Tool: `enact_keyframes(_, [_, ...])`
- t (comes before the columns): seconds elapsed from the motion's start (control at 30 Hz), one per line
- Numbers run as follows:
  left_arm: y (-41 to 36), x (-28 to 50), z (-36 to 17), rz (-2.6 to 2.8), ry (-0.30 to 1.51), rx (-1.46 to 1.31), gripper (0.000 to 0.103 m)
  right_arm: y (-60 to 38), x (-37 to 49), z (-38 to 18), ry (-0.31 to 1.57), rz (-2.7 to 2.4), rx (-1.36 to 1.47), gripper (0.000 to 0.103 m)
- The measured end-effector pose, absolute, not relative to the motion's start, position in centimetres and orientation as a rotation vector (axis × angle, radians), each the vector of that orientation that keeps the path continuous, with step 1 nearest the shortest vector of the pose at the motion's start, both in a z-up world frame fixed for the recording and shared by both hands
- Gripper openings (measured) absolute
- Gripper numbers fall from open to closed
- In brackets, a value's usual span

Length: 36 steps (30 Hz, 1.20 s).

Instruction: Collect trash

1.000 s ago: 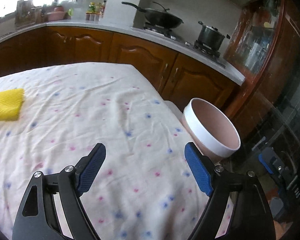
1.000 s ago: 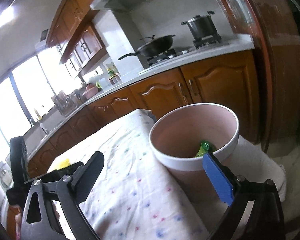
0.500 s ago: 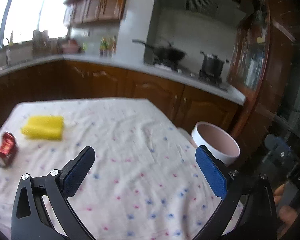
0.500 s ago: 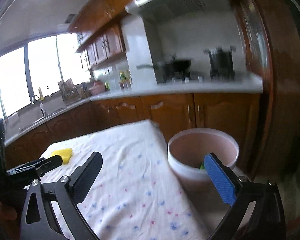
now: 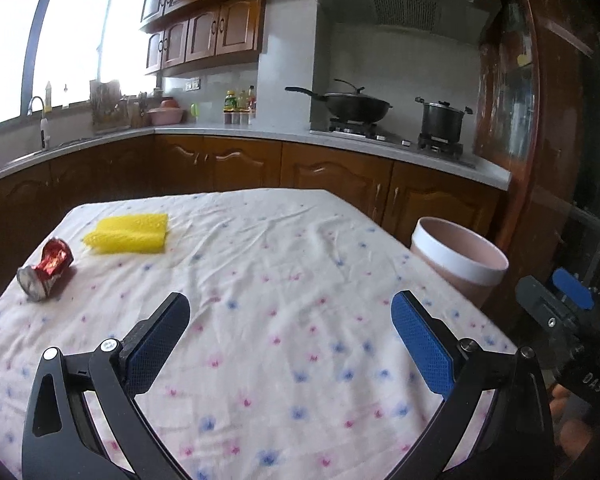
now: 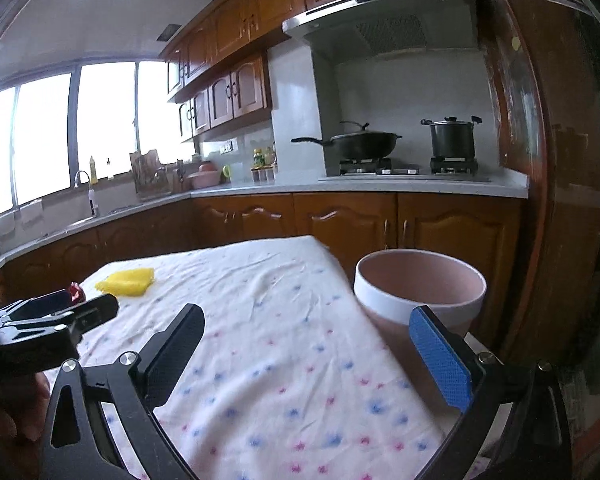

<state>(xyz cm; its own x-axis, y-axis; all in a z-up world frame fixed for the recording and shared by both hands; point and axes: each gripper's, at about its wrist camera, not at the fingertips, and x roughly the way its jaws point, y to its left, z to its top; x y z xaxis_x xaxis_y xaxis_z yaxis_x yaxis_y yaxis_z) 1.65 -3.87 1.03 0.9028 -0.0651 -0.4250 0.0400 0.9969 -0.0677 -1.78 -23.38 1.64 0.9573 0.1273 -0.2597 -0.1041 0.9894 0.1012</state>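
A crushed red can (image 5: 46, 269) lies on the flowered tablecloth (image 5: 284, 280) at the far left; in the right wrist view (image 6: 75, 290) only a bit of it shows. A yellow sponge (image 5: 130, 234) lies just behind it and also shows in the right wrist view (image 6: 126, 281). A pink bin with a white band (image 5: 458, 264) stands off the table's right edge, also in the right wrist view (image 6: 418, 292). My left gripper (image 5: 290, 338) is open and empty over the table's near middle. My right gripper (image 6: 306, 356) is open and empty near the bin.
Wooden kitchen cabinets and a grey counter (image 5: 260, 132) run behind the table, with a wok (image 5: 354, 106) and a pot (image 5: 440, 120) on the stove. A dark wooden cabinet (image 5: 540, 120) stands at the right. The left gripper shows at the left of the right wrist view (image 6: 56, 312).
Both grippers have pulled back and tilted up from the bin. The can and sponge have come into the left wrist view; the bin now looks smaller and farther.
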Motion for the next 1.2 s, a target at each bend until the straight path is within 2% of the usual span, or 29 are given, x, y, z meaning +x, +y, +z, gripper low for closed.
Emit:
enact_keyframes(0.5, [-3.0,0.4,-0.9,-0.007,0.451,-0.053,0.103,-23.5,-2.5,-0.8,0.269,0.122,0.110,0.103])
enact_keyframes(1.2, [-3.3,0.1,-0.9,0.025,0.430,-0.026,0.103,-23.4,-2.4,-1.6,0.263,0.143,0.128,0.103])
